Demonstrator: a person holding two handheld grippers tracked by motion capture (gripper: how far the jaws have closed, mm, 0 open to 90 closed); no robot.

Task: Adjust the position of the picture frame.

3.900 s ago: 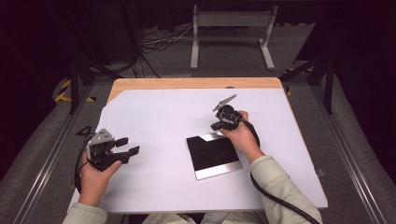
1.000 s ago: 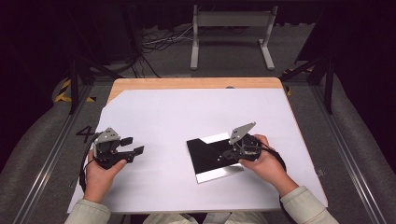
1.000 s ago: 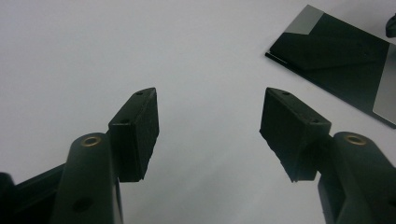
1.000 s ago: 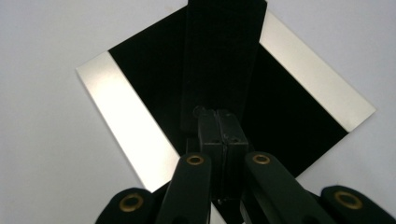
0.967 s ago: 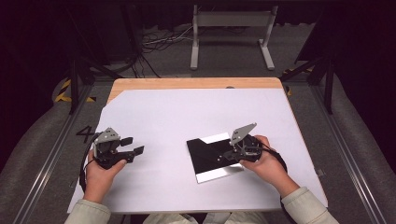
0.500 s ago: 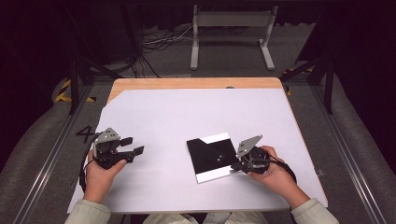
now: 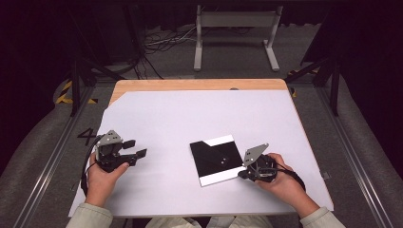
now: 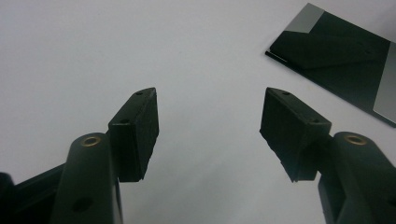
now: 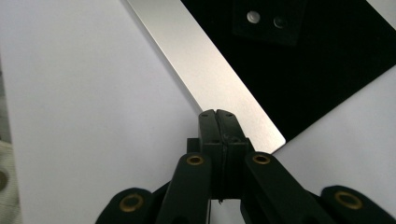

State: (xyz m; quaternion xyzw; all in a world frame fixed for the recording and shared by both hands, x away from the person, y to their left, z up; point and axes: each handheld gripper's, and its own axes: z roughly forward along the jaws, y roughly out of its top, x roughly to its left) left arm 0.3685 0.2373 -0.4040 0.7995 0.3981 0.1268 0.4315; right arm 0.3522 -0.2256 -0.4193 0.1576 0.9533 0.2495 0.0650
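**Right gripper brought low to the folder's near corner**

Since the earlier frames your right gripper [image 7: 243, 174] has swung from beyond the far side of the flat black square folder with silver edge strips [image 7: 215, 159] round to its near right corner and dropped low, while your left gripper [image 7: 138, 156] has kept its place at the left of the white table cover [image 7: 161, 118].

Your right jaws are pressed fully together with nothing between them. In the right gripper view their joined tip [image 9: 218, 122] sits at the end of the brushed silver strip [image 9: 205, 74], just short of its corner; whether it touches the strip or hovers over it I cannot tell. Held shut like that, the tip makes a narrow wedge, which I judge suits nudging the folder or working under its thin edge rather than pinching it.

The folder lies flat, slightly turned, at the middle of the table cover, a little toward you. Its black flap [image 9: 266, 21] with two small snap studs [image 9: 252, 17] lies down.

Your left jaws stand wide apart and hold nothing. They point toward the folder from well apart, its corner [image 8: 336, 51] showing beyond them. That open, waiting stance looks meant for steadying or taking the opposite edge once your right side starts to shift or lift it.
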